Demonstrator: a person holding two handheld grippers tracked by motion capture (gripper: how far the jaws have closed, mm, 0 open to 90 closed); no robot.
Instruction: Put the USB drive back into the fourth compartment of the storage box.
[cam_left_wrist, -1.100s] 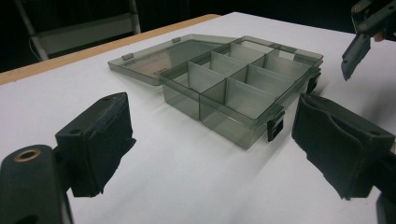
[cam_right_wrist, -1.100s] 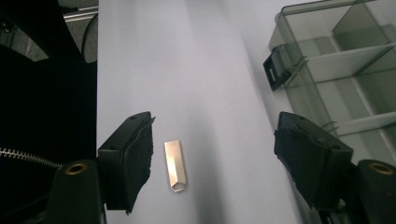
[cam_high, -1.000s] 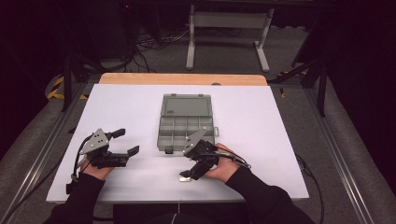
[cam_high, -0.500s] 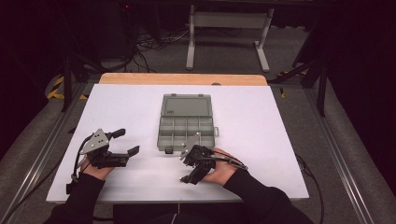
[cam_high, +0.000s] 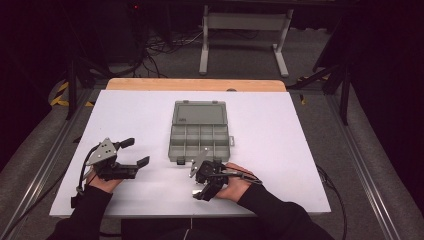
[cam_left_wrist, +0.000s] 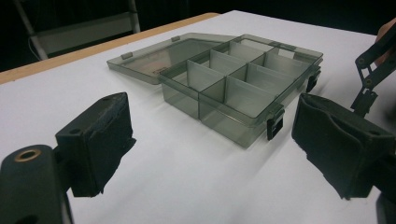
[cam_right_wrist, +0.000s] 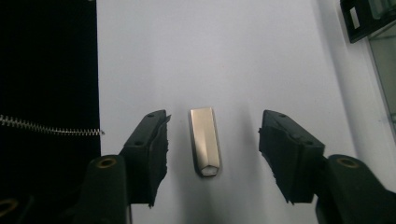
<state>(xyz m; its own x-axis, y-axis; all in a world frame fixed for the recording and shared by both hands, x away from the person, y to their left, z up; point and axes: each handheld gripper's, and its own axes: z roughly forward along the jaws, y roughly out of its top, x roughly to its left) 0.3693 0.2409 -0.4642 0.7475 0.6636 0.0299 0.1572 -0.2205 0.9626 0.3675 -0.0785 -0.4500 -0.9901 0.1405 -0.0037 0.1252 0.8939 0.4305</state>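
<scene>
one white table top (cam_high: 280, 150), one grey-green plastic box (cam_high: 200, 142), one small metal piece (cam_right_wrist: 205, 142), and two hand-held grippers. the box lies near the middle of the table top with its single lid (cam_high: 199, 113) folded flat away from the person; in the left gripper view its tray shows eight compartments in two rows of four, and two dark latches on the near wall. the metal piece, a short flat silver bar with one tapered end, lies on the bare white surface close to the table's near edge, just in front of the box and apart from it. the right gripper (cam_right_wrist: 212, 140) points down over this piece: its two jaws stand on either side of the bar, not touching it, with white surface visible in both gaps; the jaws have just been closing, yet the pads do not press the bar. in the right gripper view the table's near edge runs just beyond one jaw, with dark floor past it. the left gripper (cam_high: 132, 152) rests low on the table top to the left of the box, jaws spread wide with nothing between them, aimed toward the box's near corner. bare white surface lies to the left, right and far side of the box; a strip of wood (cam_high: 195, 84) borders the far edge of the table top.
</scene>
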